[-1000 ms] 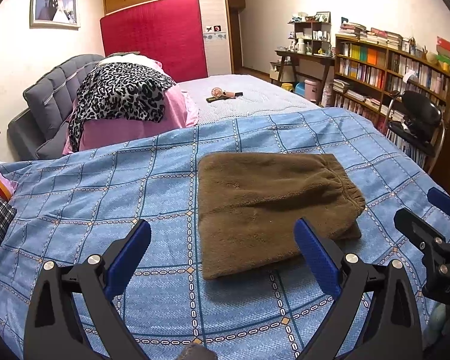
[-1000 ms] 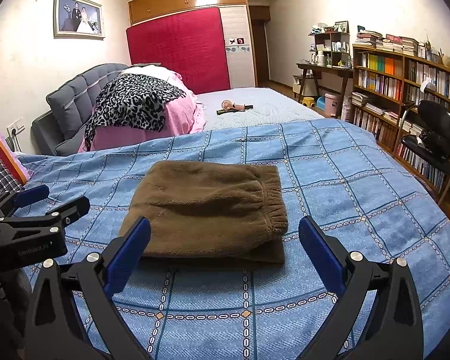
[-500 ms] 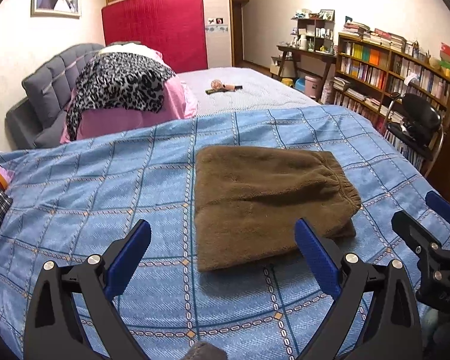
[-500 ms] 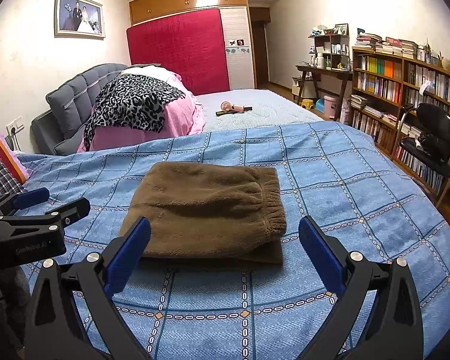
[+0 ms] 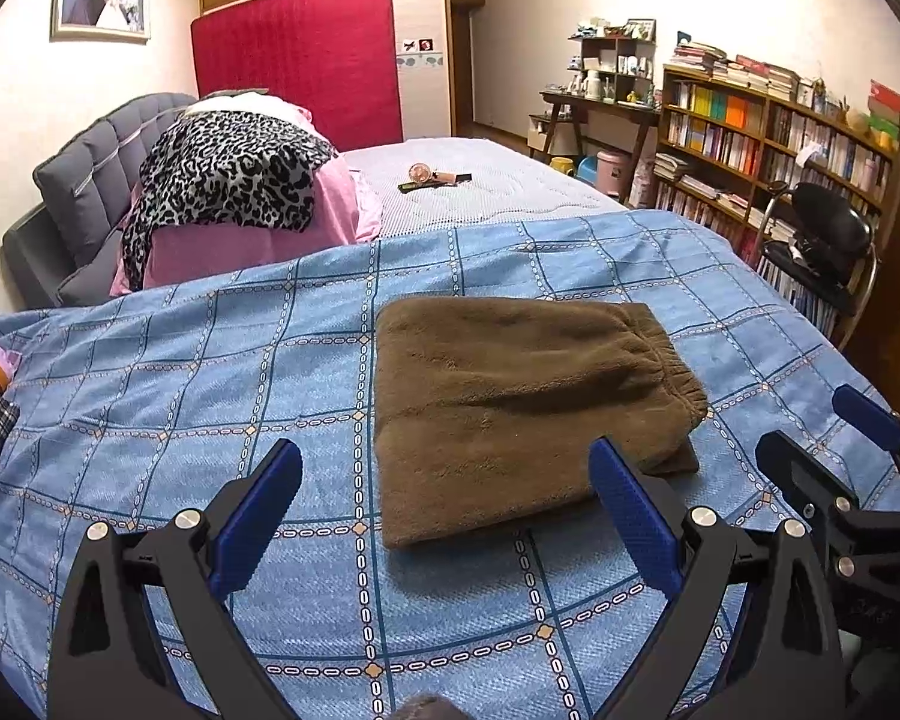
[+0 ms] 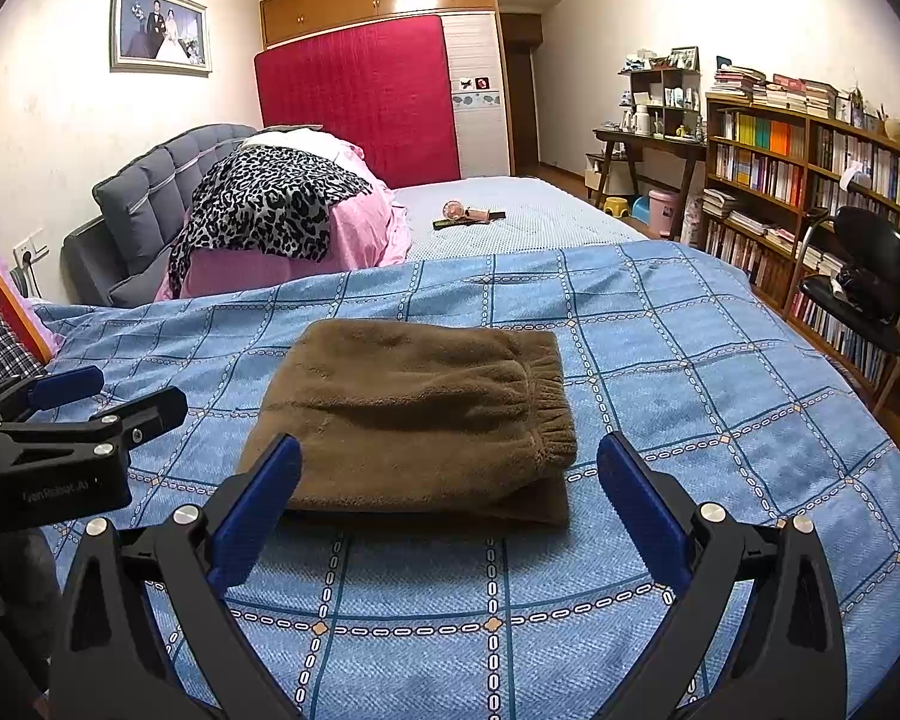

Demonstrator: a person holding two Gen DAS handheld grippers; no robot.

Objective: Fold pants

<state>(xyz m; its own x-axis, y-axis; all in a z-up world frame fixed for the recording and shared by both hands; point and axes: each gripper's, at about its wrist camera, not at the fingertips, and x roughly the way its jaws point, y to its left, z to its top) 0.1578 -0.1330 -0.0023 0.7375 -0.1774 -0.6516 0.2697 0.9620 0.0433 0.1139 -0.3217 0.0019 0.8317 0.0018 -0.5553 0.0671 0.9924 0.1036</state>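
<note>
On the blue checked bedspread (image 6: 690, 360) in front of you, the brown fleece pants (image 6: 414, 414) are lying folded into a compact rectangle, with the gathered elastic waistband (image 6: 549, 414) running down the right edge and a lower layer peeking out at the near right corner. You are holding the right gripper (image 6: 450, 510) just short of the near edge of the pants, its blue-padded fingers (image 6: 642, 516) spread wide and gripping nothing; the bundle is sitting in the gap between them without touching either pad. You are holding the left gripper (image 5: 444, 516) off to the left of the right one, likewise spread wide and empty, with the pants' near left corner showing between its pads. Each tool is appearing at the edge of the other's view, apart from the fabric. Farther back, a leopard-print throw (image 6: 264, 204) is draping over pink bedding (image 6: 360, 234), and a bookshelf (image 6: 810, 180) is lining the right wall.
</note>
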